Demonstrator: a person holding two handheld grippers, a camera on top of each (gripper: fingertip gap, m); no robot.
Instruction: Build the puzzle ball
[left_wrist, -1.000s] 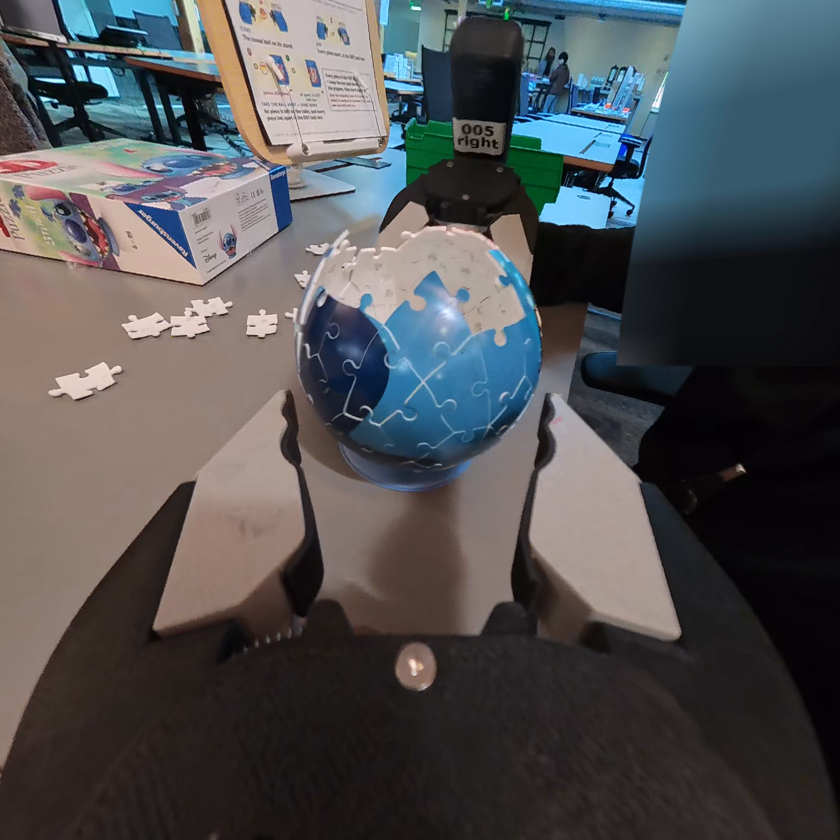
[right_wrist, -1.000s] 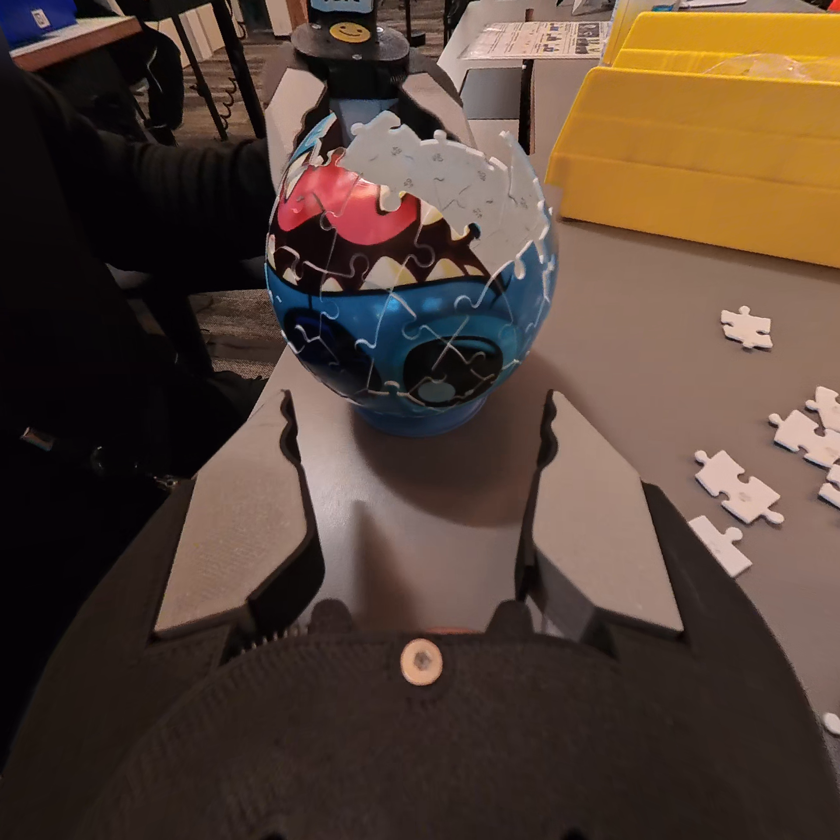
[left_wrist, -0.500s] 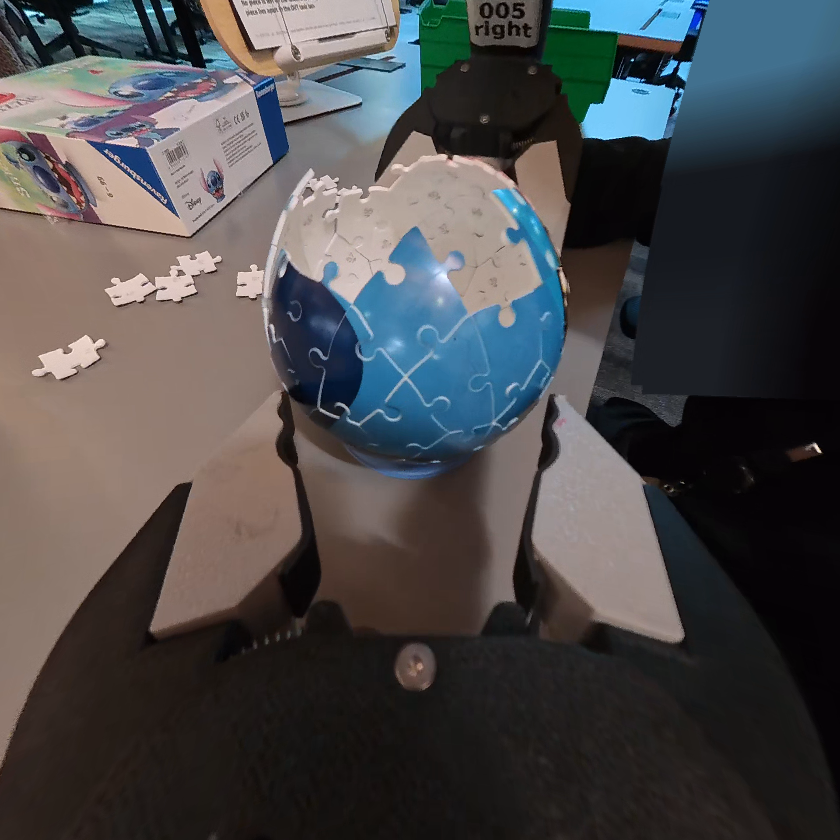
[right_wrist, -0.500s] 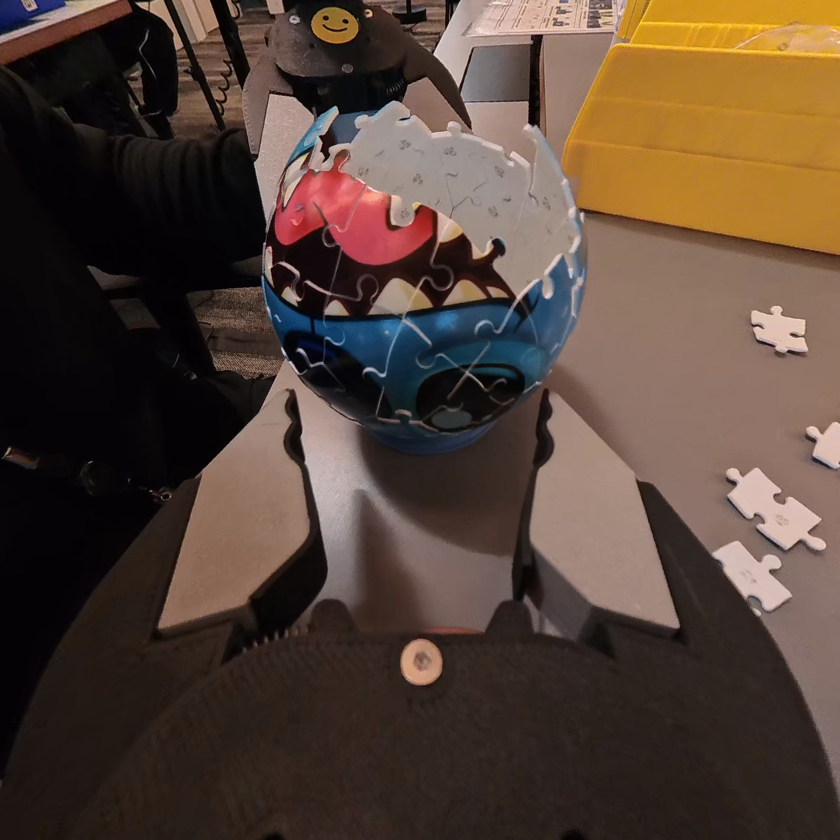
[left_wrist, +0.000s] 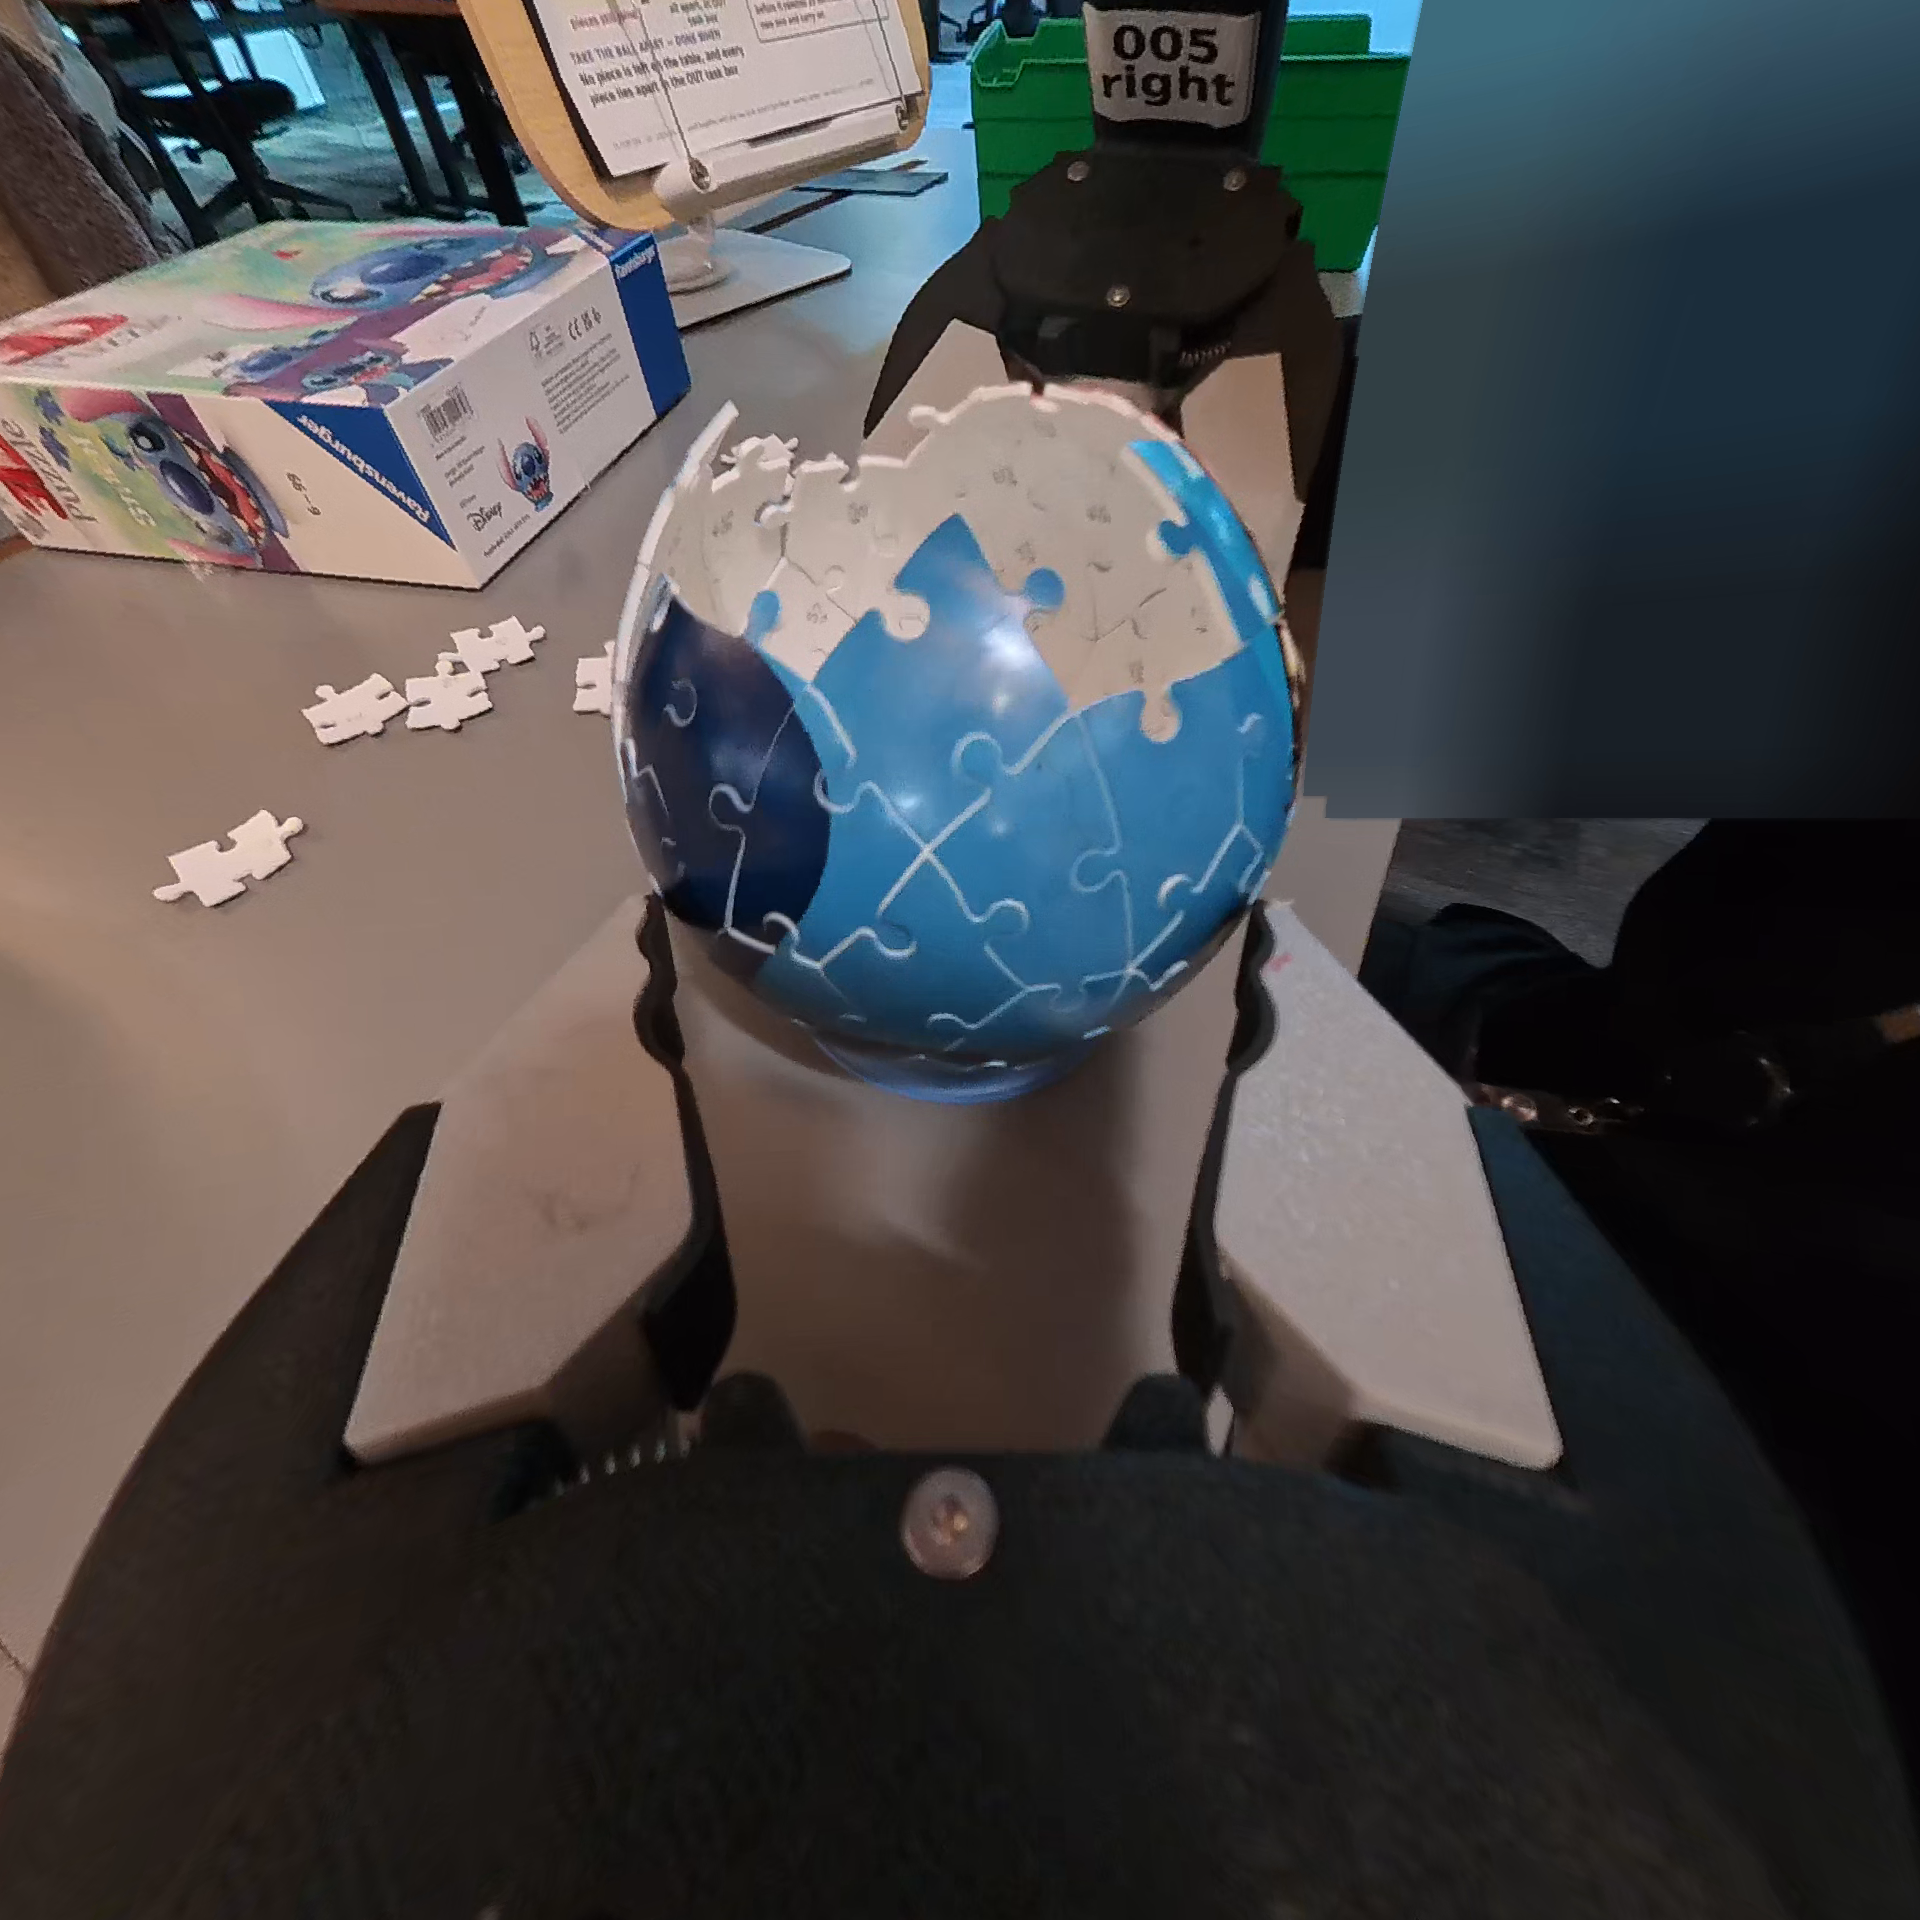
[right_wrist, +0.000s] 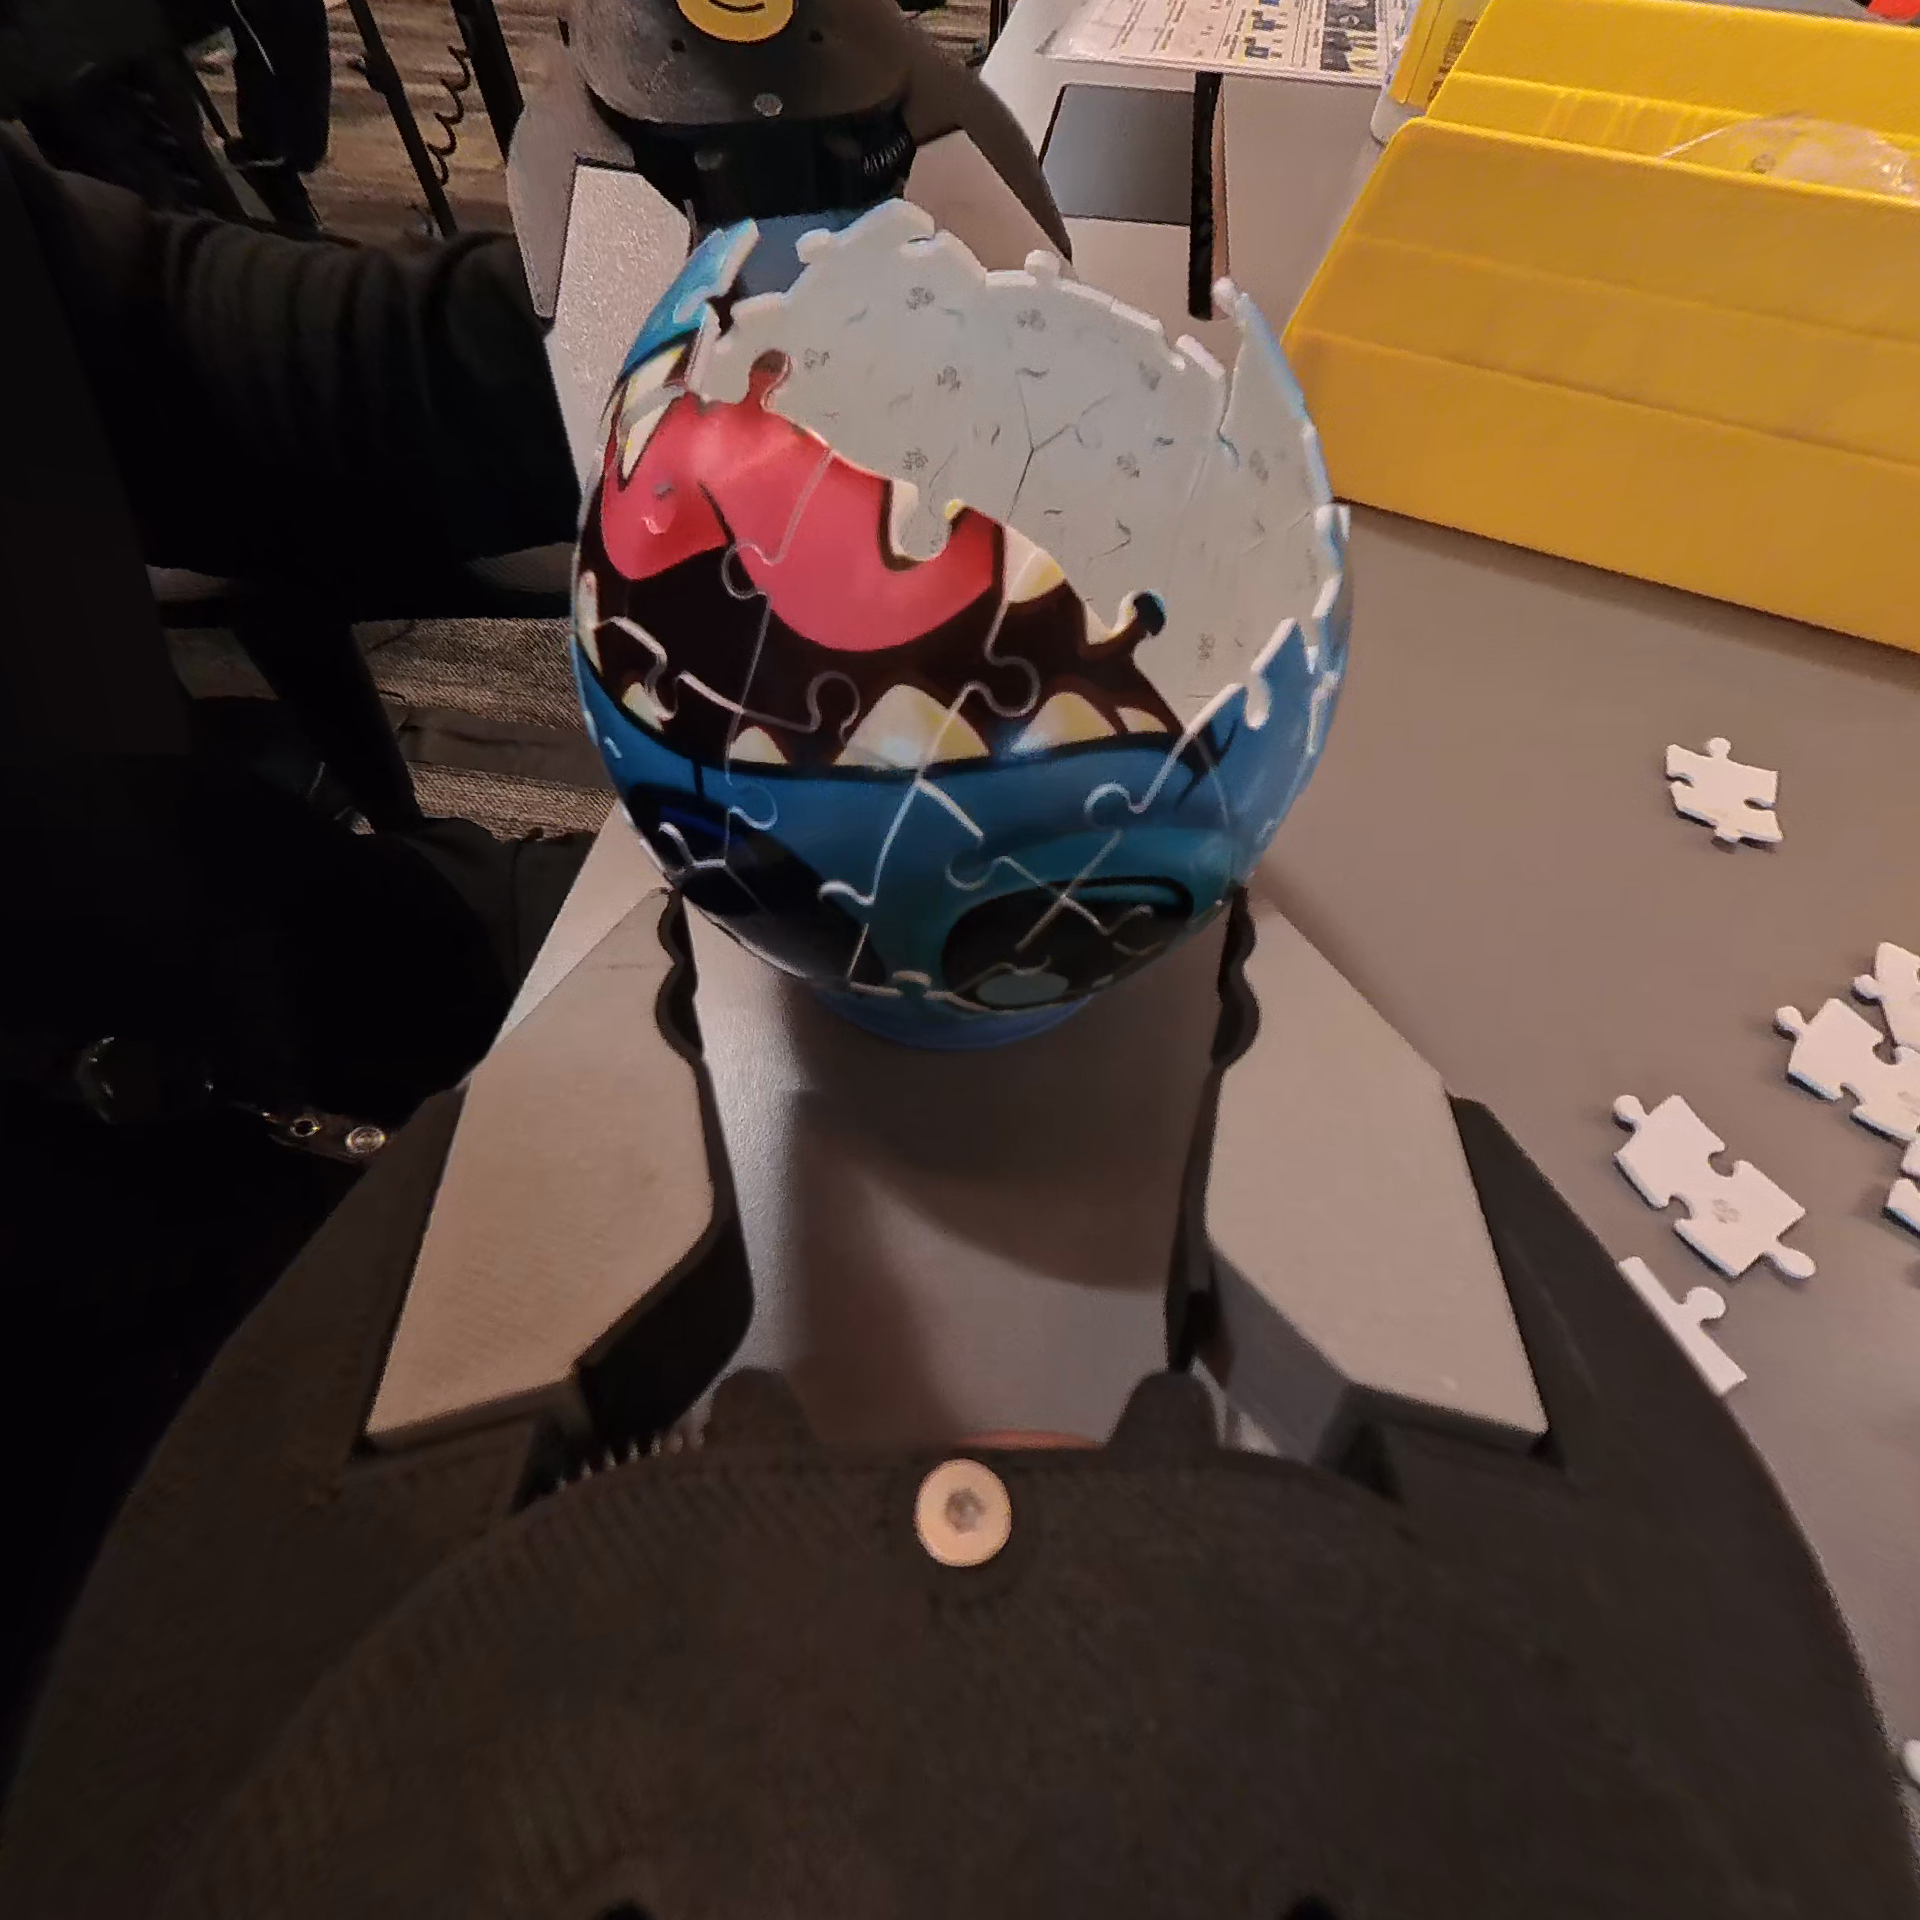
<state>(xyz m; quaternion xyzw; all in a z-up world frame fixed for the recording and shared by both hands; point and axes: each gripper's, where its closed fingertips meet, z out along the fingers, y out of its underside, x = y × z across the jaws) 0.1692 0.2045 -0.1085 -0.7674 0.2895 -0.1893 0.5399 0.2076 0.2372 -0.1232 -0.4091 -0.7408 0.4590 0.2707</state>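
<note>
The half-built puzzle ball (left_wrist: 956, 748) stands on its blue ring stand (left_wrist: 935, 1075) on the grey table (left_wrist: 208, 1091). Its top is open with a jagged rim, and white piece backs show inside. My left gripper (left_wrist: 951, 920) is open and empty, its fingertips flanking the ball's lower sides. In the right wrist view the ball (right_wrist: 935, 675) shows a red mouth with teeth. My right gripper (right_wrist: 954, 909) is open and empty, its tips level with the ball's lower sides from the opposite side. Each gripper shows behind the ball in the other's view: the right (left_wrist: 1101, 312), the left (right_wrist: 748, 104).
Loose white pieces (left_wrist: 229, 857) (right_wrist: 1714, 1195) lie face down on the table. The puzzle box (left_wrist: 312, 416), an instruction stand (left_wrist: 717, 83) and a green bin (left_wrist: 1023, 156) are behind. A yellow bin (right_wrist: 1610, 364) stands on the table. A person in dark clothing sits at the table edge. The gap from one gripper's tips to the other's is roughly 7 cm.
Both grippers have moved forward towards the ball from opposite sides. Their open fingertips now sit beside its lower half. The ball has not moved.
</note>
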